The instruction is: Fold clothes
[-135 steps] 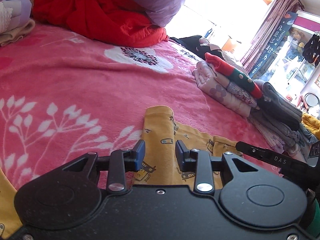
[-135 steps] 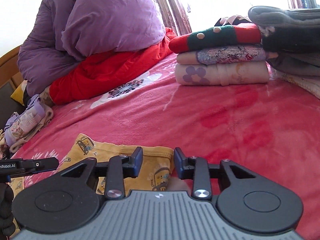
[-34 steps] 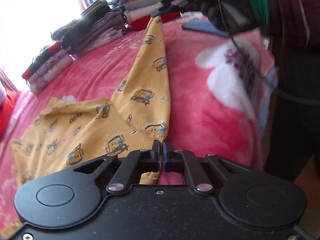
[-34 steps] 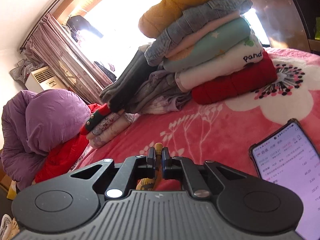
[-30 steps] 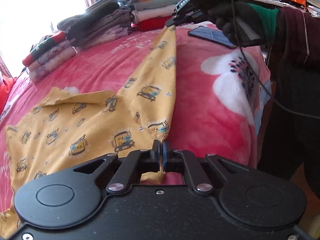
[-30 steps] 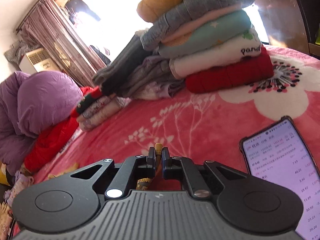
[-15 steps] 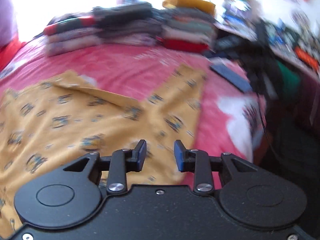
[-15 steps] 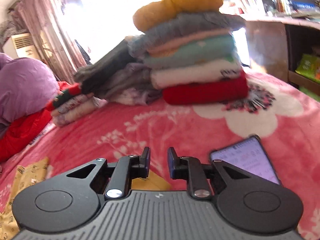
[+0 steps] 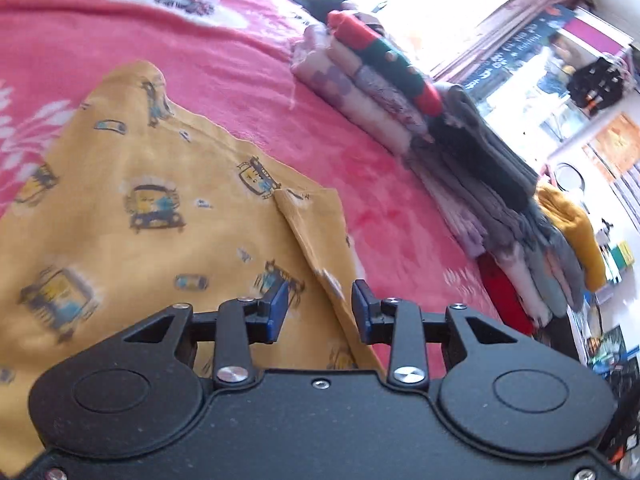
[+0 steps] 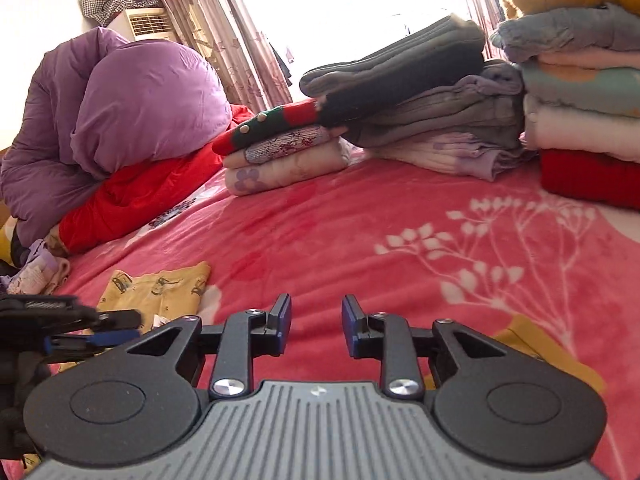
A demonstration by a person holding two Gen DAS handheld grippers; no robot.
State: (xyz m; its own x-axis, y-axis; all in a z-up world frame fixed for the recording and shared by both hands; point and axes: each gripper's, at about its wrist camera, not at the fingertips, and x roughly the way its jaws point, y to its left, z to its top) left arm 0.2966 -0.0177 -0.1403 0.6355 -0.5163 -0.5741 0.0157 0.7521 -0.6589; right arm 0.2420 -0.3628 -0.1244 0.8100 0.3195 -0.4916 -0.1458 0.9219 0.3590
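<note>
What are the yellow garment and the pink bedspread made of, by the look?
Yellow garment: thin, matte printed knit, probably cotton jersey; it lies in soft flat creases. Pink bedspread: plush fleece, likely polyester; fuzzy nap with a faint sheen. Neither can be confirmed by sight.

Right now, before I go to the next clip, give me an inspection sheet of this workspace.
Surface: pink blanket with white flower and twig prints.
Job's things: yellow garment spread on the blanket, one flap folded over near the left gripper; a yellow edge also shows by the right gripper.
Clutter: folded stacks along the far side; purple duvet over red bedding.
Grippers: left gripper open over the garment, holding nothing; right gripper open over bare blanket.
Cables: nothing seen.
Surroundings: bright window with curtains, air conditioner, cluttered shelves to one side.
</note>
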